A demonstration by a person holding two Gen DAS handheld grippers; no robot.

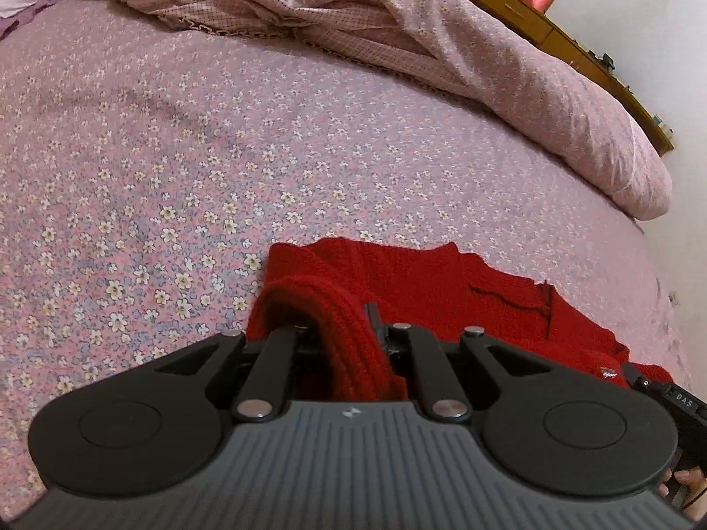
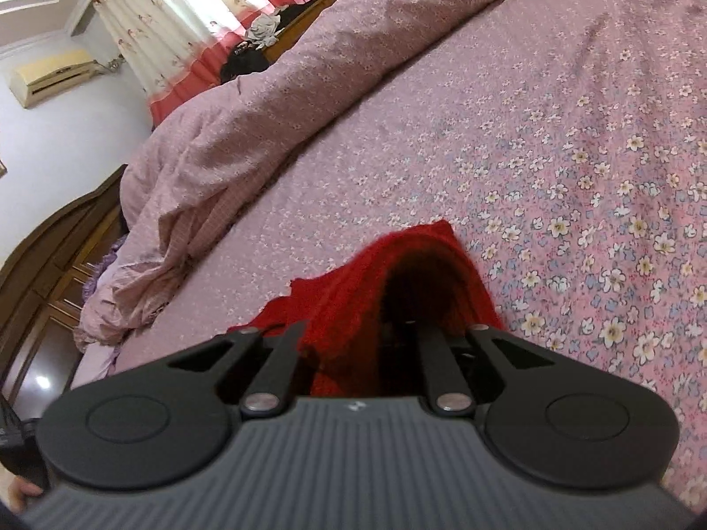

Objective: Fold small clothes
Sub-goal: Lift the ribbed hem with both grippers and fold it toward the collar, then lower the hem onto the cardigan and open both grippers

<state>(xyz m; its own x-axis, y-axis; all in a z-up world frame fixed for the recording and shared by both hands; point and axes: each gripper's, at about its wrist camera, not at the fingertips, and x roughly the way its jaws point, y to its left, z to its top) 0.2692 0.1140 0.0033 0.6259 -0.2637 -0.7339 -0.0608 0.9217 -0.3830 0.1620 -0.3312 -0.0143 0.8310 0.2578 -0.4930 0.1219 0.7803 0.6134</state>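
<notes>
Red knitted garment (image 1: 442,296), a small sweater by the look of its ribbed edge, lies on the flowered pink bedsheet (image 1: 176,154) toward the near side of the bed, at about 6 o'clock in both wrist views. In the left wrist view most of it spreads flat from the centre toward 4 o'clock, with a short slit or seam line showing in the knit and a small label near its right edge. A ribbed fold of it rises over the left gripper (image 1: 353,340) and drapes down between the 2 linkage arms; the fingertips are buried under the wool, and the jaws are drawn together, pinching that fold. At 4 o'clock, past the sweater's edge, part of the other black tool and a few fingers of the person's hand (image 1: 685,481) show at the frame's edge.

In the right wrist view the same garment (image 2: 353,282) bunches into a hood-like pocket over the right gripper (image 2: 411,327), whose tips are likewise hidden in the dark hollow of the knit; its jaws are closed tight on the fabric. A pointed corner of the wool reaches toward 12 o'clock onto the sheet.

Rumpled pink quilt (image 2: 265,101) lies heaped along the far side of the bed, from 9 o'clock to 1 o'clock in the right view. Beyond it stand a wooden headboard (image 1: 552,39), pink-banded curtains (image 2: 185,31) and a wall air conditioner (image 2: 48,75) at 10 o'clock.
</notes>
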